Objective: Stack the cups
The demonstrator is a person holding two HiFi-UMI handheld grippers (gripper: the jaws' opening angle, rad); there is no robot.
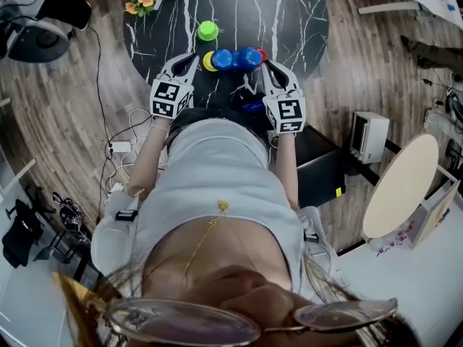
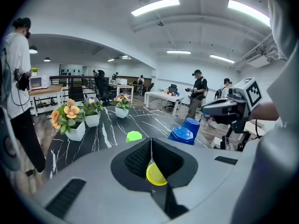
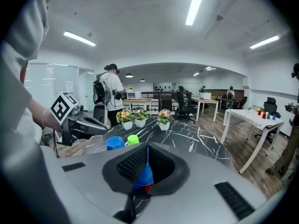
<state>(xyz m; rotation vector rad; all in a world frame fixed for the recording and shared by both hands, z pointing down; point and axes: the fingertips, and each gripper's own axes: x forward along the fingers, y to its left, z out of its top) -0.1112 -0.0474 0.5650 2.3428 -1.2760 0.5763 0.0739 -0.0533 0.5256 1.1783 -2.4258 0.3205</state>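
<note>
Cup [image 2: 156,175] just beyond left tongs [image 2: 150,150]

1. I can read no words, brands or numbers anywhere.
2. My left gripper [image 1: 191,58] and my right gripper [image 1: 267,64] each carry black-and-white square markers [image 1: 168,98], patterns only, without legible characters.

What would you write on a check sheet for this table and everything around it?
Surface: black marbled round table, no spills seen.
Job's things: green cup stands alone; yellow cup, left blue cup, right blue cup and red cup are bunched together.
Clutter: flower pots at the table's edge.
Grippers: left gripper shut on the yellow cup; right gripper shut on the right blue cup.
Cables: white leads and power strip on the wooden floor.
Surroundings: people standing, office tables behind.
</note>
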